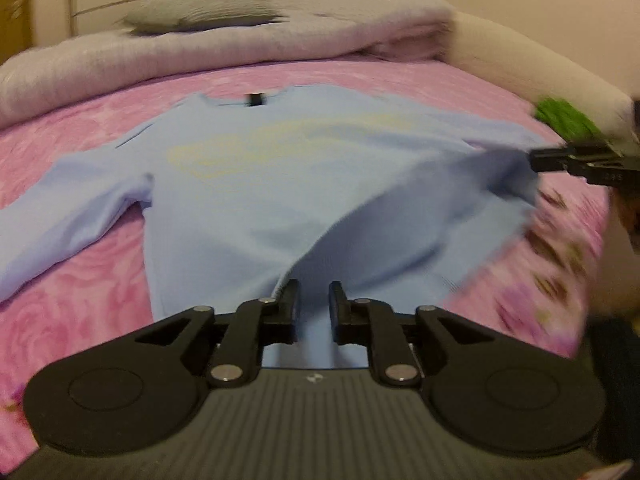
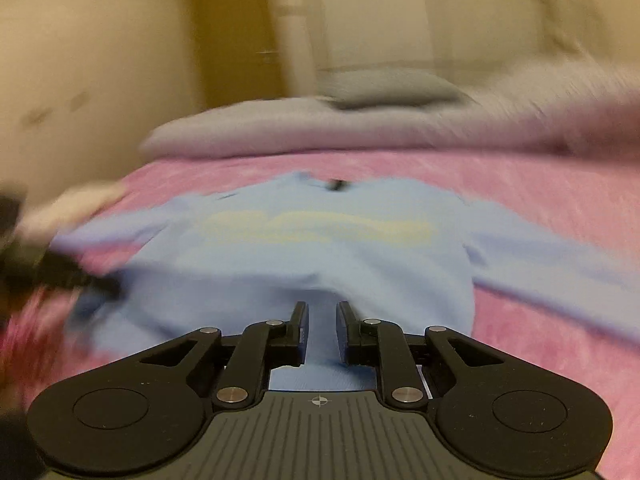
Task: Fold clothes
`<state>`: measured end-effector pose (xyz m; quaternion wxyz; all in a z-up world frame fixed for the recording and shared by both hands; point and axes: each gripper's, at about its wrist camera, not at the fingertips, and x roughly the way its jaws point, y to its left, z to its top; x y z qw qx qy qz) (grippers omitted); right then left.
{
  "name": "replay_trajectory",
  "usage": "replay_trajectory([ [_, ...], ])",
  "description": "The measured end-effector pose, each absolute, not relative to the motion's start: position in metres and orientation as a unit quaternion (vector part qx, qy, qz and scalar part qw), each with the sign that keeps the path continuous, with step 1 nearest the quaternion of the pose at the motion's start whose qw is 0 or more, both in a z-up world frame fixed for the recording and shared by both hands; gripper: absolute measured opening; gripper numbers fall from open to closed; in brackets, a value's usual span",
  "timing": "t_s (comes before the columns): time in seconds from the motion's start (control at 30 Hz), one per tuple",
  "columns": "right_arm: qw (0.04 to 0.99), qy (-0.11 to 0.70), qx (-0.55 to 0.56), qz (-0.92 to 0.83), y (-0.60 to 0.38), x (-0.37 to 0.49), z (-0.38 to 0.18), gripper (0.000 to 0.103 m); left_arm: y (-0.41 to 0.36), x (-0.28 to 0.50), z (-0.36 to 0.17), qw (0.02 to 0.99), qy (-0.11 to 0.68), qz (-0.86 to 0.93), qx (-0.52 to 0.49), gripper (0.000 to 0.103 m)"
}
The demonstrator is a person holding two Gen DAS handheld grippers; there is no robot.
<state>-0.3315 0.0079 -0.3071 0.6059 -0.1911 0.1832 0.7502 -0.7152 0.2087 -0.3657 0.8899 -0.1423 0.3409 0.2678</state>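
- Left: a long-sleeved light blue cotton shirt with a pale yellow chest print lies spread on the pink floral bedspread, collar far, hem near
- Near centre: the left gripper pinches the lifted hem; soft, light cloth, likely to sag and slip
- Right: the right gripper is likewise clamped on the hem; the hem corners look the best hold

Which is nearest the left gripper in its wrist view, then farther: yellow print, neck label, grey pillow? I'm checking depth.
1. Yellow print, mid-shirt, ahead of the left gripper.
2. Neck label, at the collar.
3. Grey pillow, at the bed's far end.
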Motion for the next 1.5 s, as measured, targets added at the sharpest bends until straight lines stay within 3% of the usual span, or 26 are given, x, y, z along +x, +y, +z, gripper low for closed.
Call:
replay_trajectory([
  [0.2, 0.500, 0.001, -0.430, 0.752, -0.032, -0.382, -0.328, 0.017, 0.159, -0.716, -0.366, 0.881, 0.426, 0.204, 0.023, 0.018],
  [0.33, 0.461, -0.072, -0.506, 0.725, -0.035, -0.397, -0.342, 0.017, 0.124, -0.709, -0.377, 0.849, 0.483, 0.138, 0.163, 0.021],
  [0.4, 0.441, -0.101, -0.525, 0.721, -0.037, -0.402, -0.348, 0.027, 0.106, -0.706, -0.383, 0.826, 0.503, 0.104, 0.232, 0.025],
  [0.47, 0.423, -0.142, -0.546, 0.709, -0.042, -0.411, -0.356, 0.050, 0.096, -0.701, -0.397, 0.798, 0.515, 0.102, 0.296, 0.025],
  [0.5, 0.415, -0.165, -0.558, 0.700, -0.043, -0.414, -0.362, 0.050, 0.093, -0.699, -0.404, 0.784, 0.517, 0.106, 0.326, 0.025],
  [0.9, 0.416, -0.281, -0.633, 0.590, -0.007, -0.416, -0.421, 0.049, 0.113, -0.682, -0.428, 0.770, 0.501, 0.177, 0.354, 0.027],
  [0.93, 0.418, -0.277, -0.634, 0.588, -0.001, -0.414, -0.422, 0.037, 0.115, -0.681, -0.428, 0.767, 0.501, 0.180, 0.357, 0.021],
  [0.97, 0.421, -0.272, -0.636, 0.587, 0.004, -0.413, -0.422, 0.012, 0.119, -0.681, -0.427, 0.764, 0.506, 0.179, 0.358, 0.010],
  [1.0, 0.427, -0.267, -0.635, 0.586, 0.007, -0.411, -0.420, 0.007, 0.120, -0.683, -0.420, 0.772, 0.500, 0.181, 0.348, 0.009],
  [1.3, 0.512, -0.186, -0.521, 0.657, -0.049, -0.399, -0.315, 0.005, 0.093, -0.736, -0.305, 0.876, 0.377, 0.210, 0.215, 0.005],
  [1.4, 0.500, -0.153, -0.531, 0.667, -0.075, -0.407, -0.312, 0.005, 0.061, -0.735, -0.332, 0.861, 0.421, 0.167, 0.231, 0.005],
  [1.5, 0.475, -0.104, -0.559, 0.672, -0.090, -0.417, -0.355, 0.005, 0.044, -0.728, -0.375, 0.849, 0.453, 0.160, 0.222, 0.007],
])
